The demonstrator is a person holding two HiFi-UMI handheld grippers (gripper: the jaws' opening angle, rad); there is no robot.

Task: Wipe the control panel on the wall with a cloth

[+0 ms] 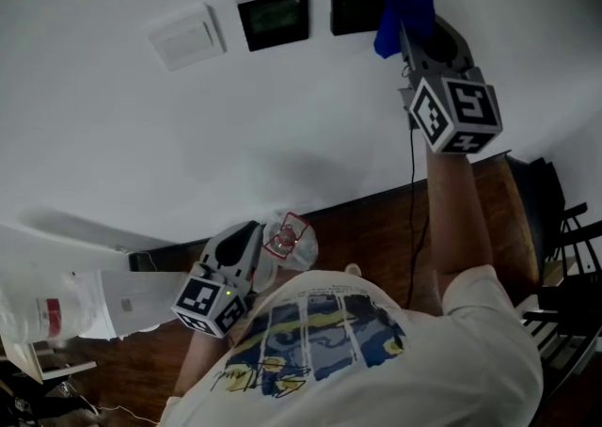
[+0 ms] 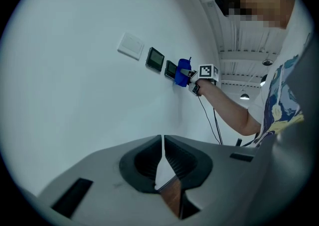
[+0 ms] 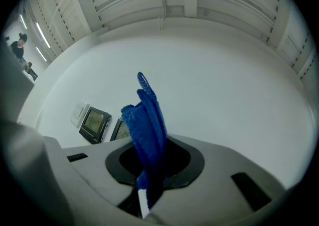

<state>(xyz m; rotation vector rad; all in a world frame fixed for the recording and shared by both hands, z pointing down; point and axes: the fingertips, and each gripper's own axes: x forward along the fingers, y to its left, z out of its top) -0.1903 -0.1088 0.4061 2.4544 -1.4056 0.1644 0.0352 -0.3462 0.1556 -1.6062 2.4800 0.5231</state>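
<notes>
Closest in, your left gripper (image 1: 246, 230) hangs low by your chest, jaws together on nothing, so it's idle; its own view shows only a thin slit between them. Your right gripper (image 1: 408, 35) is up at the wall (image 1: 282, 134), jaws clamped on the blue cloth (image 1: 404, 4), which sticks out past the tips in a bunched fold. The cloth sits at the right edge of the right-hand dark control panel (image 1: 355, 8), covering part of it; contact looks likely, but you can't confirm it from these views. The left dark panel (image 1: 274, 19) and the white switch plate (image 1: 186, 37) beside it are well clear of the cloth. Judgement: grasp and reach are done, and wiping is at most started on one panel edge. Left to do: sweep across the right panel, then the left one. Neither screen gives away whether it's been cleaned.
</notes>
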